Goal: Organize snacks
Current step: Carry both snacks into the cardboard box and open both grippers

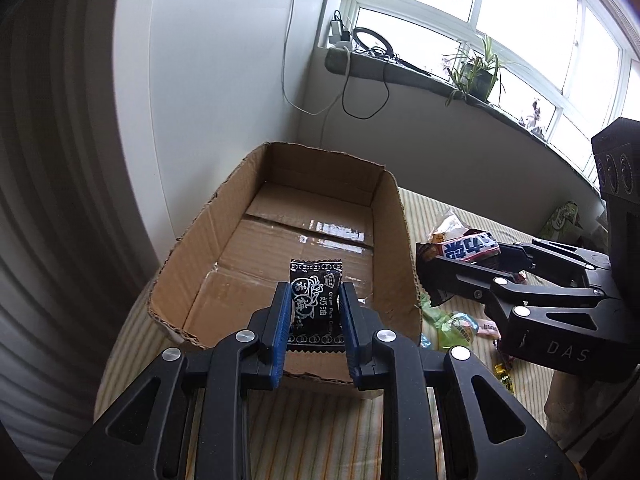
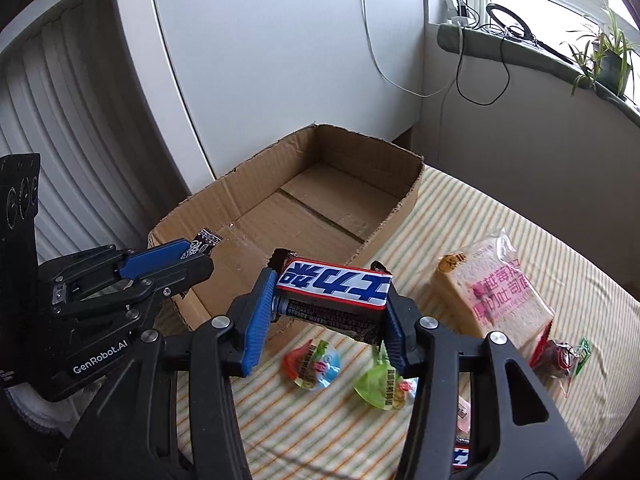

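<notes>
Pinching a crinkly black candy wrapper (image 1: 316, 304) in the left gripper (image 1: 315, 312), lower centre, over the cardboard box (image 1: 396, 236). Squeezing a glossy chocolate bar (image 2: 334, 288) in the right gripper (image 2: 326, 320), mid-frame.

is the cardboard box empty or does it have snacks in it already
Empty. The cardboard box shows only bare floor in both views; the black candy packet is held in the left gripper above it.

The left wrist view looks forward and slightly down along its blue-padded fingers, close over the near rim of the open brown cardboard box (image 1: 304, 216); the right wrist view sits further right, facing the same box (image 2: 320, 200) obliquely; both share the yellow-striped cloth tabletop (image 1: 460, 216), the grey stone windowsill (image 2: 520, 48), and each other's gripper.
</notes>
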Demonstrator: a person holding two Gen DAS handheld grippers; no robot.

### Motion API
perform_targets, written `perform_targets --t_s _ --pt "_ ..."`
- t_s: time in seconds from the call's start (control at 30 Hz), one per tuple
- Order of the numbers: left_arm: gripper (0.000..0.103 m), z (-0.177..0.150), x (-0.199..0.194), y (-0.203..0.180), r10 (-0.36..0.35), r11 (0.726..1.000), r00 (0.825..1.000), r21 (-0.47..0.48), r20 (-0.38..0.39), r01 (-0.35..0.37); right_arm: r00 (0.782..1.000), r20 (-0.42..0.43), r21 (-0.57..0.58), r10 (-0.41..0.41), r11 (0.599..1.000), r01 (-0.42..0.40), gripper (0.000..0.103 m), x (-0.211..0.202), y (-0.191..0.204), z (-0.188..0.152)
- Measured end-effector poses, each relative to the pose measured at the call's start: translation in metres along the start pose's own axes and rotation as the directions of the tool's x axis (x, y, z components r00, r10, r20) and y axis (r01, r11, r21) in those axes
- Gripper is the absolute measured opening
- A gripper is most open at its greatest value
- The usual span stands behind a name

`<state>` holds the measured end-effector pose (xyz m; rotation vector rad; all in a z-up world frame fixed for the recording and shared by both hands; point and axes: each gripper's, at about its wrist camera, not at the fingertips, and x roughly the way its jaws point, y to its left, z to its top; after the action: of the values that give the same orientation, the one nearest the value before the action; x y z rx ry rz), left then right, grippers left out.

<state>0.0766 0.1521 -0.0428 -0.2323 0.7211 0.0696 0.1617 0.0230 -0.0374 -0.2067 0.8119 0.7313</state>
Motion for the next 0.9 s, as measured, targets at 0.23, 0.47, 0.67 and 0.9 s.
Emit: perform_targets --t_s 0.23,0.47,0.67,0.9 --pt "0.023 0.003 0.004 0.016 0.013 1.0 1.0 -0.021 -0.006 -0.013 1.0 -0.024 -0.035 0.019 0.999 -0.02 0.051 0.028 0.018 0.012" --pt "0.023 0.004 0.006 0.024 0.022 0.999 1.0 -0.025 -0.011 -0.022 0.999 -0.04 -0.048 0.032 0.998 -0.034 0.055 0.045 0.023 0.017" --pt "0.028 0.004 0.004 0.029 0.029 0.999 1.0 -0.043 -0.011 -0.03 0.999 -0.026 -0.045 0.02 0.999 -0.021 0.063 0.043 0.022 0.019" --pt "0.028 0.002 0.001 0.029 0.029 0.998 1.0 -0.053 -0.006 -0.029 1.0 -0.01 -0.038 0.013 0.999 -0.013 0.066 0.03 0.017 0.019"
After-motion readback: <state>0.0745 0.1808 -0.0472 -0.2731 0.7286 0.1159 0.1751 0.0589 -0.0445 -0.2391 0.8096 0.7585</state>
